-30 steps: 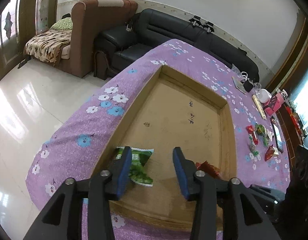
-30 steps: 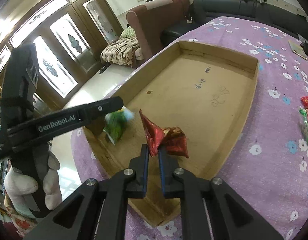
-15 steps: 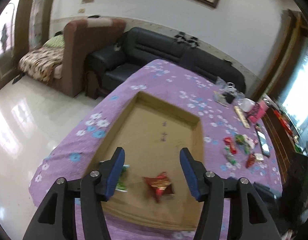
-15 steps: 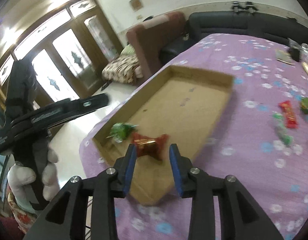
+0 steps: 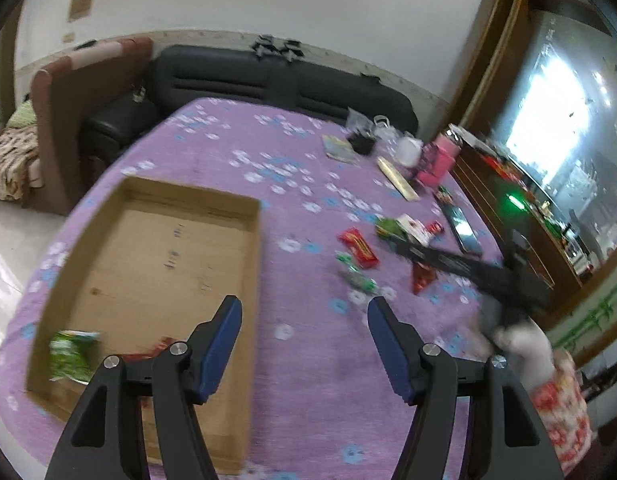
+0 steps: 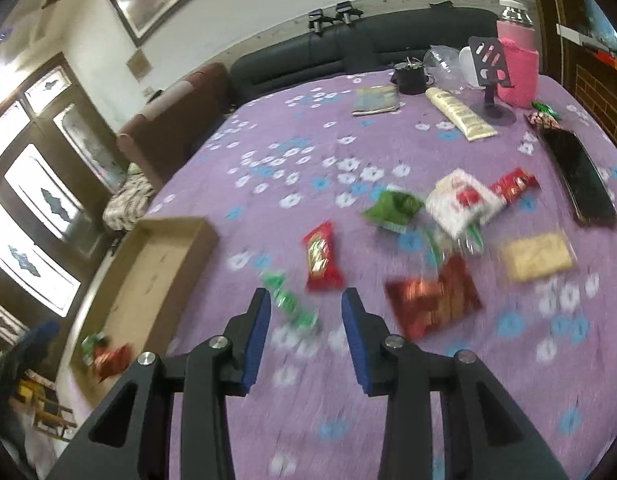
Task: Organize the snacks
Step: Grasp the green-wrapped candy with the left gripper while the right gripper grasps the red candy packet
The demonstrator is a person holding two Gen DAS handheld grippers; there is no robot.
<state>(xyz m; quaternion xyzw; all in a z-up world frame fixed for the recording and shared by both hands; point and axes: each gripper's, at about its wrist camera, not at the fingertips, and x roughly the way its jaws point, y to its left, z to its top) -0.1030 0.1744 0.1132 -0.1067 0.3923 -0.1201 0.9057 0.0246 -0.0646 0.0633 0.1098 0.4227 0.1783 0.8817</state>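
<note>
Facing the loose snacks on the purple-clothed counter [image 6: 268, 160], the right hand-held gripper [image 6: 306, 332] is empty, jaws apart, and nearer them. The red bar wrapper [image 6: 321, 258] lies just ahead, long axis pointing away. The left hand-held gripper [image 5: 304, 344], empty and opening, hangs beside the cardboard tray [image 5: 250, 280].

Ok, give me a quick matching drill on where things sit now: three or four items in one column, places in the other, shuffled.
Things:
1. green snack bag
2. red bar
3. pink cup
4. phone

Places:
A. far end of the table, beside the black stand
B. in the cardboard tray
C. on the cloth ahead of the right gripper
D. right edge of the table

Pairs: 1-B, 2-C, 3-A, 4-D
</note>
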